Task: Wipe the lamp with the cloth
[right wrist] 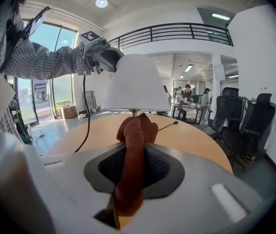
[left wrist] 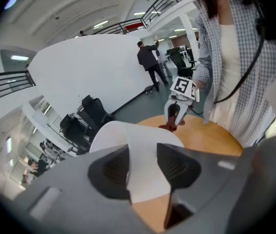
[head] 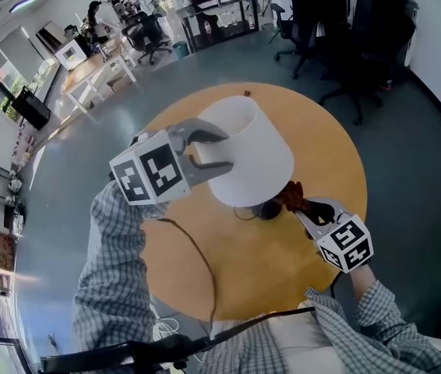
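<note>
A lamp with a white lampshade (head: 253, 148) stands in the middle of a round wooden table (head: 326, 158). My left gripper (head: 227, 151) reaches in from the left. The lampshade (left wrist: 128, 135) fills the gap between its pads, and my left gripper (left wrist: 143, 168) is shut on it. My right gripper (head: 305, 209) is low at the right, near the dark lamp base (head: 267, 209), shut on a rust-brown cloth (head: 290, 195). The cloth (right wrist: 132, 145) stands folded out of my right gripper (right wrist: 134, 165), just short of the lampshade (right wrist: 134, 82).
A black cable (head: 199, 249) runs over the table's near-left part to its front edge. Black office chairs (head: 345, 37) stand on the grey floor at the back right. Desks and people are far back at the left. The person's checked sleeves frame the near side.
</note>
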`<state>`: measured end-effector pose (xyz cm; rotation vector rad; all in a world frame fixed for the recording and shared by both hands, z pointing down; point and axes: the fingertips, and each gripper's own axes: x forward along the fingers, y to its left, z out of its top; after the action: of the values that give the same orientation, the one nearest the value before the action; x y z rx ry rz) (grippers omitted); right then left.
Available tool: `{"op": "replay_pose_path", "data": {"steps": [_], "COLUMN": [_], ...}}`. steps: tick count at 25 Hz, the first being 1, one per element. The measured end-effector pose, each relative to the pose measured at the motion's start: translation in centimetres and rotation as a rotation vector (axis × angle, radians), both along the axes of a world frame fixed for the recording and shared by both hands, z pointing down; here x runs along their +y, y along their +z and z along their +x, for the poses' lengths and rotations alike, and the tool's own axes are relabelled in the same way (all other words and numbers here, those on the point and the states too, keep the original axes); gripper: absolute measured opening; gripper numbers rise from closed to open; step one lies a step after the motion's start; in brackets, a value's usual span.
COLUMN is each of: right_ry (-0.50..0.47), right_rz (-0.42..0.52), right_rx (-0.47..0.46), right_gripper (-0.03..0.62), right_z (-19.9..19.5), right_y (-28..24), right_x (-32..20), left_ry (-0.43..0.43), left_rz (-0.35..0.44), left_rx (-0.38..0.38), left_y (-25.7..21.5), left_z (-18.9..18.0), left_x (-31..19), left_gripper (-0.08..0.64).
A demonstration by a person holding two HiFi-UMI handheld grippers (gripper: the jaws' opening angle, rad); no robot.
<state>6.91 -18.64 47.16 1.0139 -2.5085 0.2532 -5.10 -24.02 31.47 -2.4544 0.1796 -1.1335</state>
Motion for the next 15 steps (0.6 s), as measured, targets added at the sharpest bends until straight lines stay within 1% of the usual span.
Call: {"op": "replay_pose_path", "data": {"steps": [2, 4, 8, 12, 15], "right_ry": [-0.025, -0.045, -0.018, -0.032, -0.084], "right_rz": [0.021, 0.067, 0.173, 0.233, 0.251], "right_rx": [0.005, 0.012, 0.053, 0.146, 0.226], "right_gripper": [0.078, 0.078, 0.078, 0.078, 0.078], "right_z": [-1.5, -3.2, -6.7, -9.4, -10.6], "right_y": [0.0, -0.3, -1.1, -2.0, -0.6], "right_x": [-1.5, -3.3, -7.3, -9.5, -10.1], "left_ry": [-0.023, -0.037, -0.053, -0.065, -0.086], "left_rz": [-0.012, -0.021, -0.023, -0.022, -0.020], "left_rx": [0.028, 0.049, 0.080, 0.095, 0.108], "left_y": [-0.1, -0.1, 0.0, -0.1, 0.2], "left_z": [-0.3, -0.6, -0.9, -1.0, -1.3], "left_x": [-1.4, -2.6, -4.1, -4.8, -5.4], "left_gripper": [0.170, 0.172, 0.176, 0.181, 0.184]}}
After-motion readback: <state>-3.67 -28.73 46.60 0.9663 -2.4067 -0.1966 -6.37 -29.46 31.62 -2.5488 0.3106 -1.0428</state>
